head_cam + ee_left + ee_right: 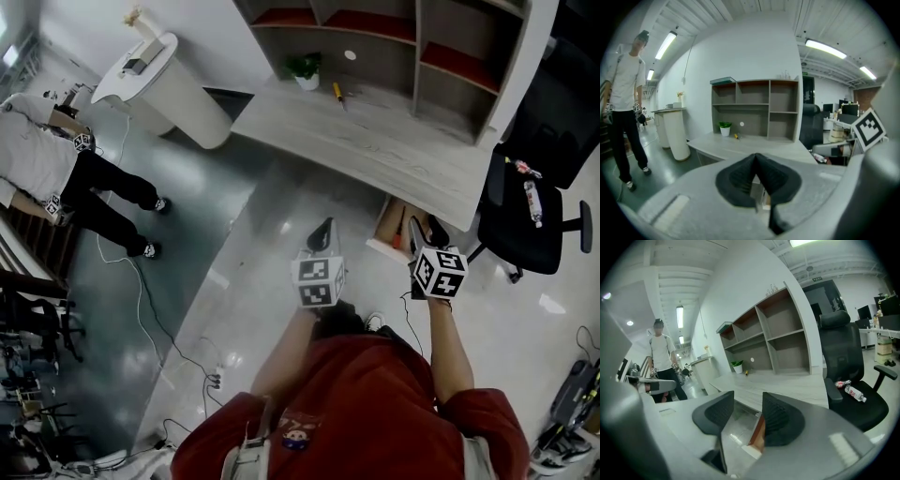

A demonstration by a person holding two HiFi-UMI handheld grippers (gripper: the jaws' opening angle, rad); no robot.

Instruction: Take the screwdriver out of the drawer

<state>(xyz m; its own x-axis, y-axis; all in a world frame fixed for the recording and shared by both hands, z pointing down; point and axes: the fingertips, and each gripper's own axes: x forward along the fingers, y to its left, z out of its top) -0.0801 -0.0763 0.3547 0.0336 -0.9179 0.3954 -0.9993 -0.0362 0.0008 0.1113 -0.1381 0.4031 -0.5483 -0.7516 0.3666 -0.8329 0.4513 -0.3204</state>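
Under the wooden desk (375, 141) an open drawer (392, 230) juts out, and a thin red-orange tool (402, 229) lies inside it; it is too small to tell what it is. My left gripper (322, 228) hangs over the floor left of the drawer, its pads shut together with nothing between them (757, 161). My right gripper (427, 232) is at the drawer's right end, open and empty (747, 411), with the drawer's brown side (757, 433) showing in the gap. A small yellow-handled tool (338, 94) lies on the desk top by the shelves.
A black office chair (530, 202) with a bottle on its seat stands right of the drawer. A potted plant (306, 70) sits on the desk below the shelf unit (403, 47). A person (56, 159) stands at far left near a white counter (164, 84). Cables trail across the floor (187, 356).
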